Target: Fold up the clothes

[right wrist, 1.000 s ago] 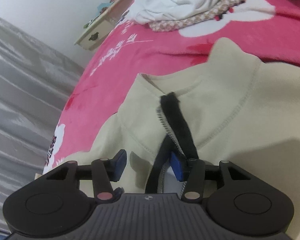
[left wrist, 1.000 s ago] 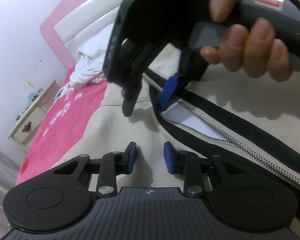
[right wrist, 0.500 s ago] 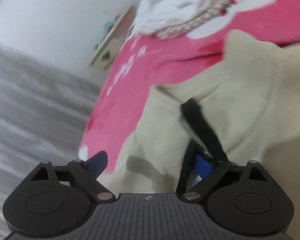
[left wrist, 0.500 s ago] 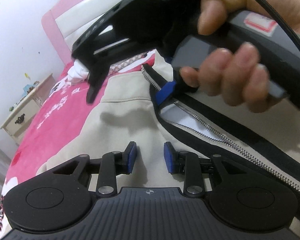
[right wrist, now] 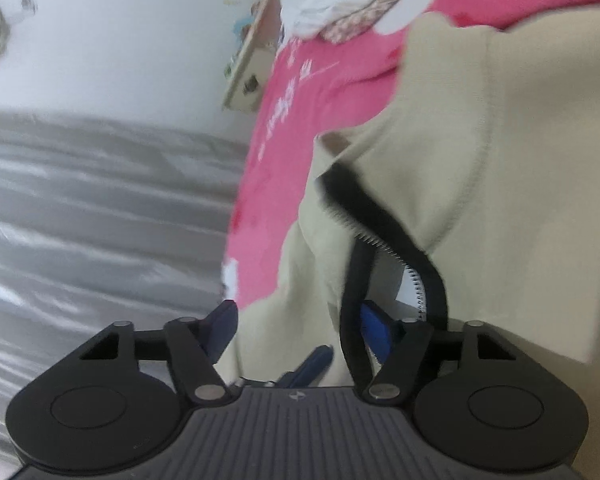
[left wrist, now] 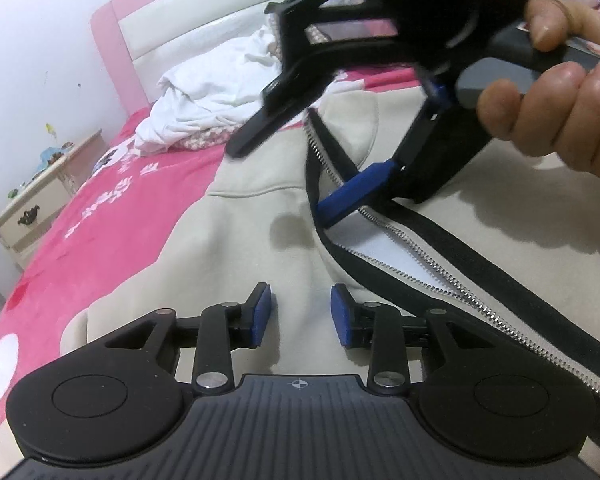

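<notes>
one white clothes heap (left wrist: 220, 92) beyond beige jacket (left wrist: 236, 248), near nightstand (left wrist: 32, 208).

A white wall (left wrist: 28, 32) backs a bed (left wrist: 100, 216) with a pink cover and a pink-and-white headboard (left wrist: 172, 28). A cream nightstand (left wrist: 32, 208) stands beside it. Grey curtain (right wrist: 80, 208) hangs nearby.

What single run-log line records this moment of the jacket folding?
jacket: top unzipped | left gripper: open, empty | right gripper: jaws closing around zipper edge
</notes>
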Tool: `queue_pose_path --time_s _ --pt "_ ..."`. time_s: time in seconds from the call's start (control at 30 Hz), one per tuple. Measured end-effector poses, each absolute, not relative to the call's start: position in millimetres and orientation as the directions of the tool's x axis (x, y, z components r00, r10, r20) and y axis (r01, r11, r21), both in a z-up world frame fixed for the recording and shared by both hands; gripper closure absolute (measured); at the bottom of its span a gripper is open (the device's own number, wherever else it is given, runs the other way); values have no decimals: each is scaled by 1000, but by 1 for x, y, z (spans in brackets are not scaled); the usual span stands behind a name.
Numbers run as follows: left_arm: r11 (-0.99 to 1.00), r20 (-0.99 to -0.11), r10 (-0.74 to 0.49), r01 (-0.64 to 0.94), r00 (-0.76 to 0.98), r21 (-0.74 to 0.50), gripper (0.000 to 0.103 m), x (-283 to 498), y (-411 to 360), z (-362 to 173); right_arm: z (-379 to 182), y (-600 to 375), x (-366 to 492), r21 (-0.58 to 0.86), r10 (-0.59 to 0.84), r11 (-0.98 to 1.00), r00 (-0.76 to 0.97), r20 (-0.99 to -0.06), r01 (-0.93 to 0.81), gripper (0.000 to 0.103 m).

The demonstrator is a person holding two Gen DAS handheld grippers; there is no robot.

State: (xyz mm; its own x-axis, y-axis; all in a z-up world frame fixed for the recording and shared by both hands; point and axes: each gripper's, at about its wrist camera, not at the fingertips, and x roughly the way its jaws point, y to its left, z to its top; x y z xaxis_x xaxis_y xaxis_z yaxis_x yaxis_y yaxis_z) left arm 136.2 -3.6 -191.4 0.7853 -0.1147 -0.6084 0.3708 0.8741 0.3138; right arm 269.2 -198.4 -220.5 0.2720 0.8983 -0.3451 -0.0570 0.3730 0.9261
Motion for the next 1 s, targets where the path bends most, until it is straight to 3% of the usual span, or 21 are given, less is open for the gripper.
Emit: queue_pose_path --time_s 0.2,0.33,0.6,0.8,1.0 --pt "873 -608 -112 370 786 317 70 133 -7 -192 -224 -208 266 971 929 231 312 -200 -66 34" --pt "876 -608 -105 362 787 318 70 133 -6 -192 -216 -206 269 968 926 230 327 -187 -99 34" --pt "878 -606 -99 356 789 321 68 136 -3 -191 -205 -192 271 930 898 341 340 -280 -136 37" --pt "884 -610 -103 354 786 306 66 136 0 -190 -182 -189 272 770 741 619 441 -507 -153 37" --pt "885 -611 -103 352 785 304 66 136 0 -190 -183 -176 278 723 698 674 450 -557 -151 36"
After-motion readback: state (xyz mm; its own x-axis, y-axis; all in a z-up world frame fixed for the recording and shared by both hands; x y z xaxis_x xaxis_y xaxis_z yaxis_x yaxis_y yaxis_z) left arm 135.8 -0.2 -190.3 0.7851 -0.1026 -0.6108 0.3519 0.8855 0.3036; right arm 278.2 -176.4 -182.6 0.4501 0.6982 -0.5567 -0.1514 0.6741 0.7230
